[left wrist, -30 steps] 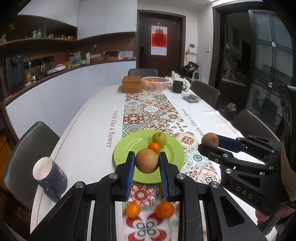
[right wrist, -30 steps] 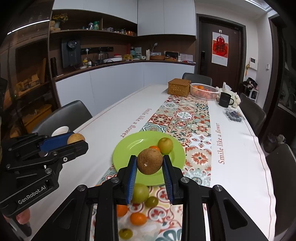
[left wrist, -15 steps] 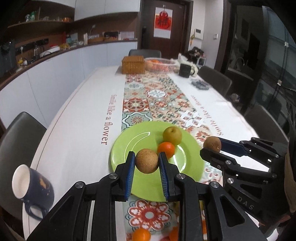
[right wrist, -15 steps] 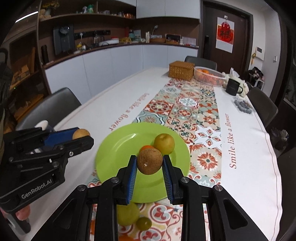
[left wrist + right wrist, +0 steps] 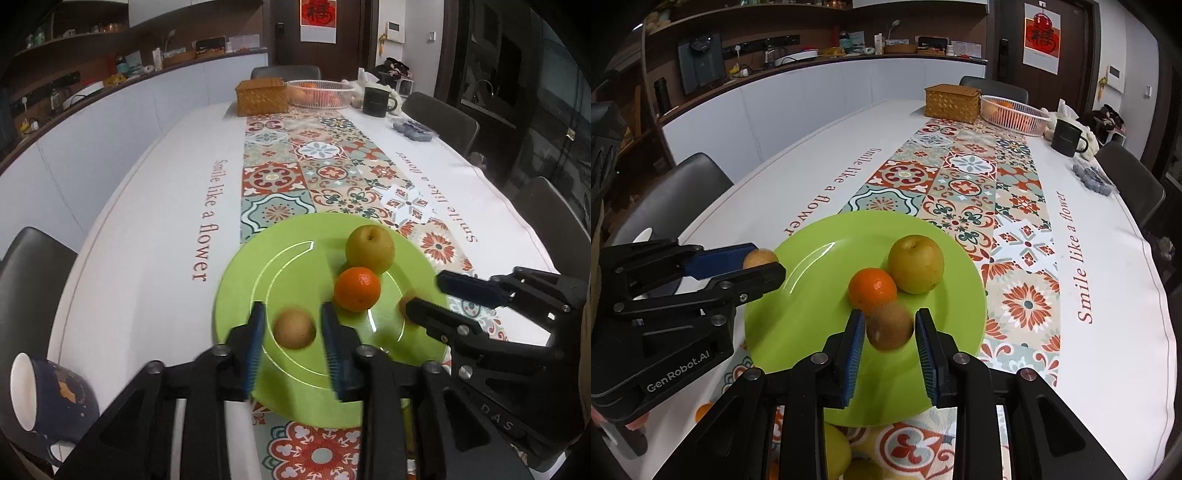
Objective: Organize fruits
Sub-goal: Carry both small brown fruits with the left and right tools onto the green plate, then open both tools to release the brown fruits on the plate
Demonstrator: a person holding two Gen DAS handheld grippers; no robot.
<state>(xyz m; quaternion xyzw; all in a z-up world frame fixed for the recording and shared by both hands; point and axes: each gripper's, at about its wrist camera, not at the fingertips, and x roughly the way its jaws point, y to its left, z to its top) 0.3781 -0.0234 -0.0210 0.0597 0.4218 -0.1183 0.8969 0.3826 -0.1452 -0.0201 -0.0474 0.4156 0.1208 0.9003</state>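
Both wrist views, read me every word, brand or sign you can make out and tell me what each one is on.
"Smile like a flower": white tablecloth, printed along both sides of the patterned runner.
"GenRobot.AI": body of the black left gripper.
"DAS": body of the black right gripper.
One large Chinese character: red poster on the dark door; I cannot name it reliably.
Countertop packaging: too small to read.

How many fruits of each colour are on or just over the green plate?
Brown: 2, one brown fruit at the left tool, another at the right tool
Orange: 1, the orange
Yellow-green: 1, the yellow-green fruit
Total: 4 at the green plate
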